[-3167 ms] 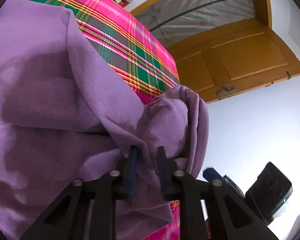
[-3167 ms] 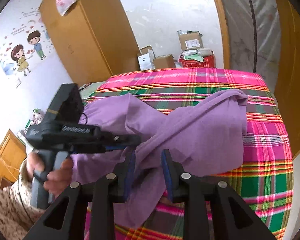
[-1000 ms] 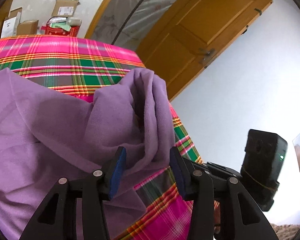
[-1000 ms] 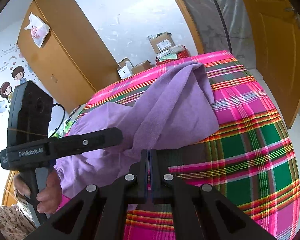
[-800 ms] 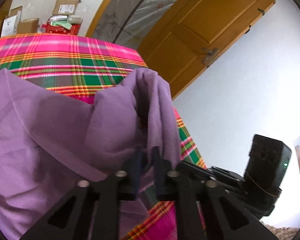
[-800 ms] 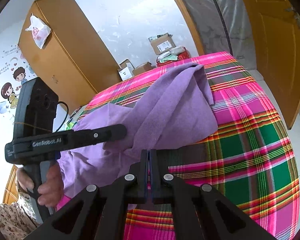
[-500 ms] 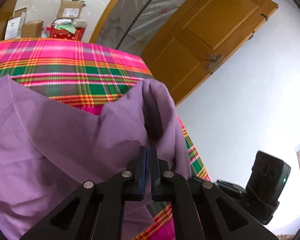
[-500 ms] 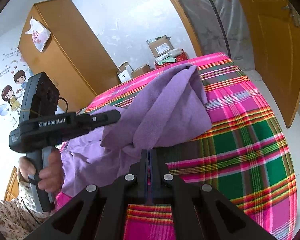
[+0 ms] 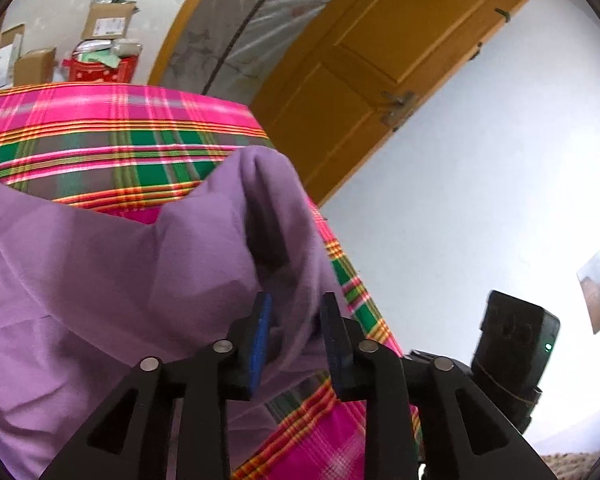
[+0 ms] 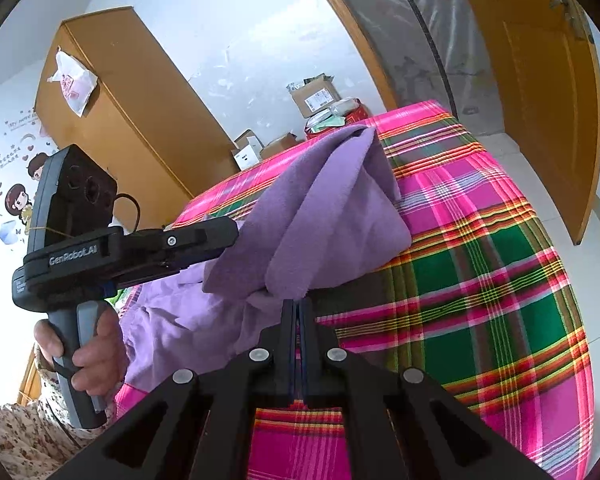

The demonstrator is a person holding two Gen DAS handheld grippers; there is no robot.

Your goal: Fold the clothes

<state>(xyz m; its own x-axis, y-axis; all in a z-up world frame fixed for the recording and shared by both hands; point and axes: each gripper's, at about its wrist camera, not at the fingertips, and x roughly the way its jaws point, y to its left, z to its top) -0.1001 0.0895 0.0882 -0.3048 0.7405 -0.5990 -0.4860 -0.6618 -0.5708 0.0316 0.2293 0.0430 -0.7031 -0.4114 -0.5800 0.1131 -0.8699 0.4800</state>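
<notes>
Purple fleece garment heaped on plaid bed, near right edge. Left tongs parted, soft fold between pads. Right tongs pressed together at garment's hanging corner; grip uncertain.

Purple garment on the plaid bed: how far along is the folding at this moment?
Done: one part of the purple garment is thrown over the rest, lying on the plaid bedspread. In hand: the left gripper has open jaws around a fold; the right gripper is shut at the cloth's lower edge. Left: the bundle is bunched and wrinkled, needing flattening and further folds.
</notes>
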